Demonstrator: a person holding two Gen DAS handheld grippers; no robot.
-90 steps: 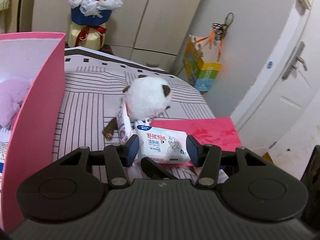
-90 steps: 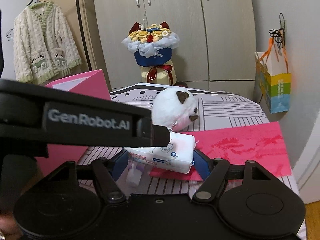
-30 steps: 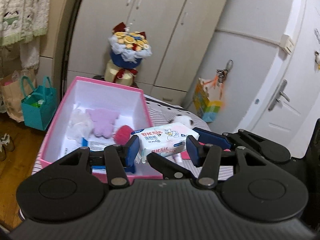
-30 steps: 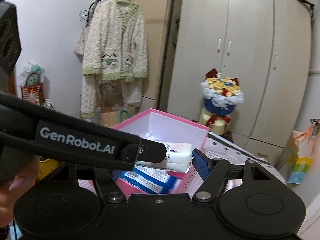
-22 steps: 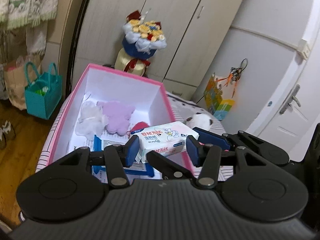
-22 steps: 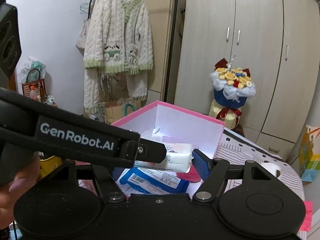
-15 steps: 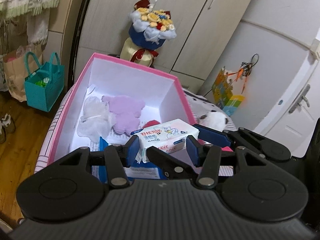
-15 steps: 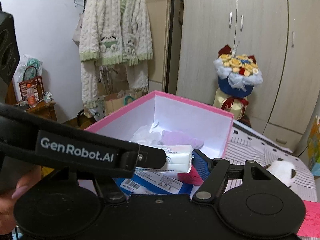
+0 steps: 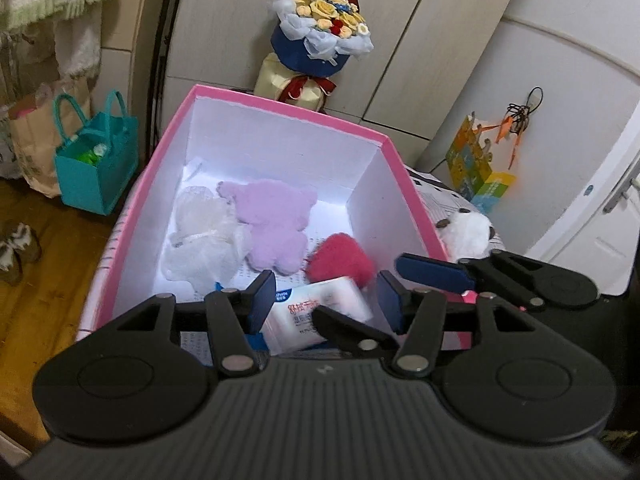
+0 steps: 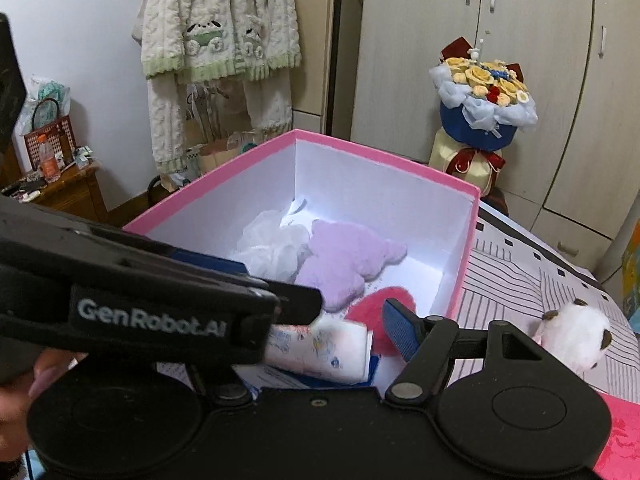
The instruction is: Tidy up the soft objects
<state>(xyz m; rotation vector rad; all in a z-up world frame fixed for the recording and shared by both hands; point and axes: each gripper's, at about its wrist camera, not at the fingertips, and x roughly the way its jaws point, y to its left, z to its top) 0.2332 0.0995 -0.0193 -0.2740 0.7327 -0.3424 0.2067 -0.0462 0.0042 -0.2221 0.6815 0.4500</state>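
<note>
From the left wrist, the left gripper (image 9: 326,300) hangs over the near end of the pink box (image 9: 280,100), its jaws opening around the wipes pack (image 9: 316,312); the right pad stands clear of the pack, which tilts down into the box, so this looks like a release. Beyond it in the box lie a red plush (image 9: 340,260), a purple plush (image 9: 272,228) and a white mesh pouf (image 9: 200,236); a panda plush (image 9: 466,232) waits outside the box's right wall. A second ago the pack sat level and clamped. From the right wrist, the right gripper (image 10: 352,332) flanks the same pack (image 10: 320,350), its visible pad apart from it, released; the left pad is hidden.
</note>
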